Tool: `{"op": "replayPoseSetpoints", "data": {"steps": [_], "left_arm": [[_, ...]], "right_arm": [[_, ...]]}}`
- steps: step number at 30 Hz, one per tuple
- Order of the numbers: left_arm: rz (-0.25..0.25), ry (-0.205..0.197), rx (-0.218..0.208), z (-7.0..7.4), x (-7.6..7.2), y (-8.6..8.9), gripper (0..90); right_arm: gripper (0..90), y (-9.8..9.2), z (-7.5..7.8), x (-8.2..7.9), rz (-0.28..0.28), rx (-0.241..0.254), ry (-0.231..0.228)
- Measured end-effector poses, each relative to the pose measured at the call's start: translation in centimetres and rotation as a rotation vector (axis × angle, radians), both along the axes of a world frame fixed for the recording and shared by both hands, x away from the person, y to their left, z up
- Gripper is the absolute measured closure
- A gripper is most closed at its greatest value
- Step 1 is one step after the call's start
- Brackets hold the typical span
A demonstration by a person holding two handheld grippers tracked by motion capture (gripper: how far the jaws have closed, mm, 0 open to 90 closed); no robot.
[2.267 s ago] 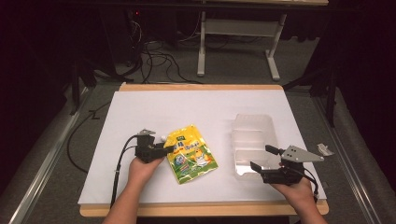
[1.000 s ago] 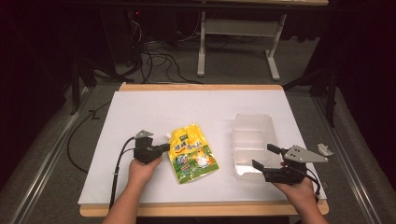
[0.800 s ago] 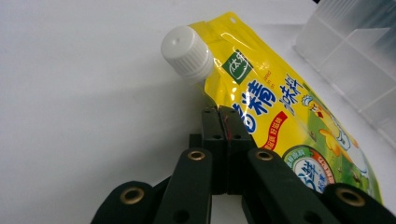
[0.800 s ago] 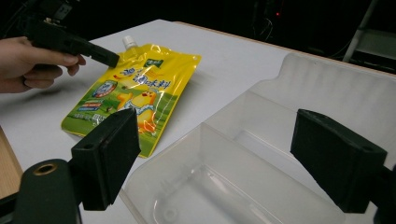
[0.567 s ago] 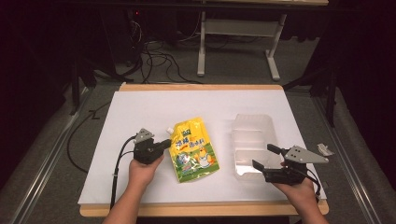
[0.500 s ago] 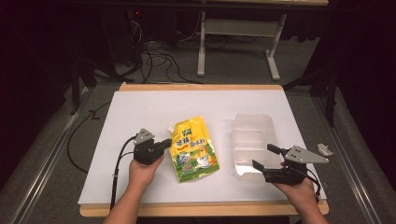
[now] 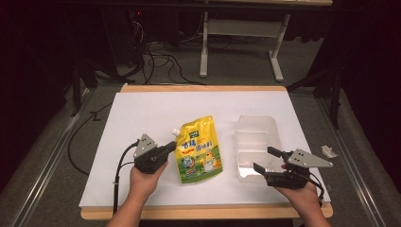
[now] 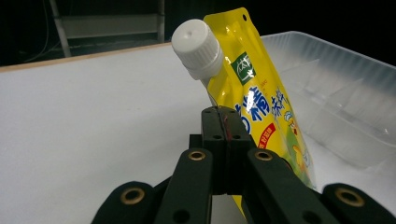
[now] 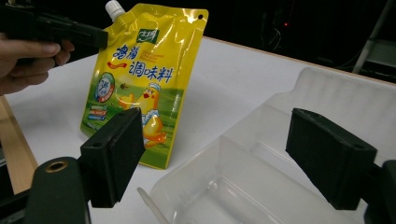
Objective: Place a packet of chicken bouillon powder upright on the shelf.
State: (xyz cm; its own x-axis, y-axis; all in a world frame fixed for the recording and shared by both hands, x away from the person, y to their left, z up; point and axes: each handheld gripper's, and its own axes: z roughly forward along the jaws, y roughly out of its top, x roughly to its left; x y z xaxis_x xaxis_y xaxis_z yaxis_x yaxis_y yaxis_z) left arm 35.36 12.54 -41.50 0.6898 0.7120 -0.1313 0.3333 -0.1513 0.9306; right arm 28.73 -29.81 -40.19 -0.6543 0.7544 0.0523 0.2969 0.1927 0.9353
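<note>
both hands bare, no sleeves. left claw (image 7: 166, 148) and right claw (image 7: 265, 160): black jaws with brass-ringed screw holes, grey three-cornered top plates, trailing black cables.

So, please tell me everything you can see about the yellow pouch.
The yellow pouch is glossy soft plastic with a white screw cap on a corner spout, a punched hole in the other top corner, printed characters and a cartoon chick. It stands tilted on the white table, beside the clear tray. The left gripper pinches its edge below the spout.
</note>
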Motion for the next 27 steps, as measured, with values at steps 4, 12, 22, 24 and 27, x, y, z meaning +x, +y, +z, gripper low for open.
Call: {"op": "replayPoseSetpoints", "data": {"steps": [4,12,22,24,27], "left_arm": [[-0.009,-0.028,0.005,0.5,-0.9,-0.2,90.0],[-0.031,-0.072,0.011,1.2,-2.5,-0.7,90.0],[-0.046,-0.086,0.014,1.4,-2.8,-0.8,90.0],[-0.049,-0.090,0.011,1.5,-2.8,-0.9,90.0],[-0.056,-0.098,0.014,1.6,-3.0,-1.0,90.0]], "right_arm": [[19.9,0.6,0.2,0.0,0.005,0.001,0.006],[16.2,3.1,1.1,0.8,0.036,0.011,0.040],[15.6,5.6,2.1,3.3,0.067,0.043,0.081],[15.9,6.4,2.4,4.3,0.072,0.043,0.094],[16.4,7.0,2.4,4.9,0.076,0.030,0.099]]}}
